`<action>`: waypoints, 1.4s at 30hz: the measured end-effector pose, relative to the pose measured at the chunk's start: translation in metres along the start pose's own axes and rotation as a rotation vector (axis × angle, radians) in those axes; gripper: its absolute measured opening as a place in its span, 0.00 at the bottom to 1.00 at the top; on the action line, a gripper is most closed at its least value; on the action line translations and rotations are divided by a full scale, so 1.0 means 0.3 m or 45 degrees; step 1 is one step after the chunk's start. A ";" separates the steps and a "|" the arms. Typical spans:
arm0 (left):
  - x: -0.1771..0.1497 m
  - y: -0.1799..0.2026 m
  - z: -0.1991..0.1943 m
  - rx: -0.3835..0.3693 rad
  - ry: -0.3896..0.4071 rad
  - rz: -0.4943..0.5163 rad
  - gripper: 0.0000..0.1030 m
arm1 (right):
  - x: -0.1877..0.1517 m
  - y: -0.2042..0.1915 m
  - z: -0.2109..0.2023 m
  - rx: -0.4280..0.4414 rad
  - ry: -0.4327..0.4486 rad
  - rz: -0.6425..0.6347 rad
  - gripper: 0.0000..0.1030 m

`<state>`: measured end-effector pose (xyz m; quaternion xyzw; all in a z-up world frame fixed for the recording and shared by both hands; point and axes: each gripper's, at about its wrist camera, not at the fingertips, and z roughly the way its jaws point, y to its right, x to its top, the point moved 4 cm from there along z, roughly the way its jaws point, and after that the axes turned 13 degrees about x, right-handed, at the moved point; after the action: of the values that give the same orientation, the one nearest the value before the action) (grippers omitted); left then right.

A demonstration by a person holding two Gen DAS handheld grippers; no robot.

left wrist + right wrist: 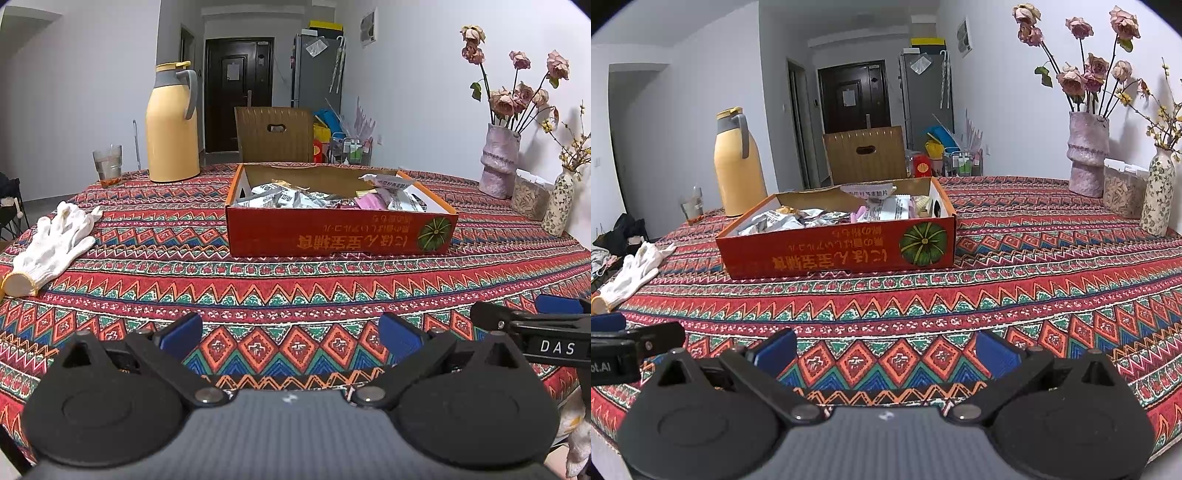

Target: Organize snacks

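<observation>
A shallow red cardboard box (340,234) with a pumpkin picture stands on the patterned tablecloth, ahead of both grippers. It holds several snack packets (291,199), mostly grey-white, one pink. In the right wrist view the box (834,251) sits ahead and left, with the packets (798,219) inside. My left gripper (290,338) is open and empty, low over the cloth near the table's front edge. My right gripper (884,349) is open and empty, beside it to the right. Part of the right gripper shows in the left wrist view (532,325).
A yellow thermos jug (171,123) and a glass (108,165) stand at the back left. White gloves (51,243) lie at the left. Vases with flowers (498,162) and a clear container (530,197) stand at the right. A chair (275,134) is behind the table.
</observation>
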<state>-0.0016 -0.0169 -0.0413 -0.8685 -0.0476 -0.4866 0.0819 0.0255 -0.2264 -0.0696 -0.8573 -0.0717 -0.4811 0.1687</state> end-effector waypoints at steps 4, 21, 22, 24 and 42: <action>0.000 0.000 -0.001 -0.001 0.001 0.000 1.00 | -0.001 0.000 -0.001 -0.001 -0.001 0.000 1.00; 0.000 0.000 -0.001 0.000 -0.004 -0.005 1.00 | -0.005 0.002 0.001 -0.001 -0.005 0.002 1.00; 0.000 0.001 0.000 0.001 -0.005 -0.005 1.00 | -0.005 0.002 0.001 -0.001 -0.004 0.003 1.00; 0.000 0.001 0.000 0.001 -0.005 -0.005 1.00 | -0.004 0.001 0.001 -0.001 -0.005 0.003 1.00; -0.003 -0.001 -0.002 -0.002 -0.004 -0.004 1.00 | -0.013 0.000 0.004 0.001 -0.008 -0.002 1.00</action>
<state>-0.0025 -0.0168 -0.0419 -0.8693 -0.0488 -0.4852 0.0805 0.0244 -0.2258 -0.0734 -0.8586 -0.0731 -0.4786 0.1683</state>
